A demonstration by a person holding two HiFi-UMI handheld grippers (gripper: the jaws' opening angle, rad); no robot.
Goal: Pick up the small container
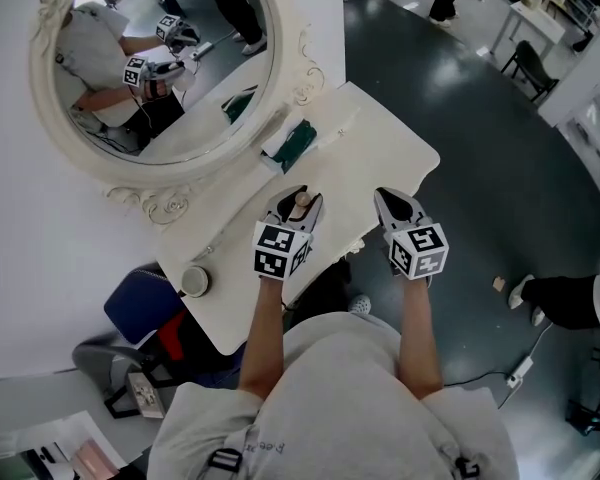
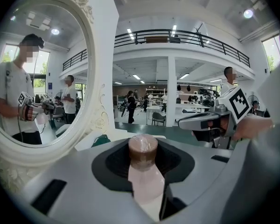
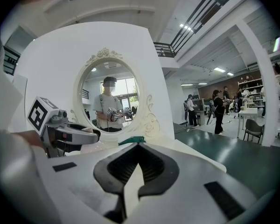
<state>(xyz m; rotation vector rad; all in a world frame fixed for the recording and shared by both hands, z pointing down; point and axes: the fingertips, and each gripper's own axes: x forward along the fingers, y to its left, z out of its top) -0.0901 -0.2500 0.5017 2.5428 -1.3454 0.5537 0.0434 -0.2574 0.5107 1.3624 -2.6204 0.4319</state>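
Small container (image 2: pixel 144 171) pinched by left hand-held gripper (image 1: pixel 300 204); right hand-held gripper (image 1: pixel 392 204) pressed together, both tilted downward.

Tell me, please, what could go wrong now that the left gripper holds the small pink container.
The small pink container with a brown round cap is pinched in the left gripper by its body, so it might slip or tilt. The ornate white oval mirror stands close; a swing could hit it.

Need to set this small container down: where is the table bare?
Bare: the far right corner of the table, between the green cloth and the right claw; also the strip between the round tub and the left claw, which grips the small container. Crowded along the mirror, where the cloth lies.
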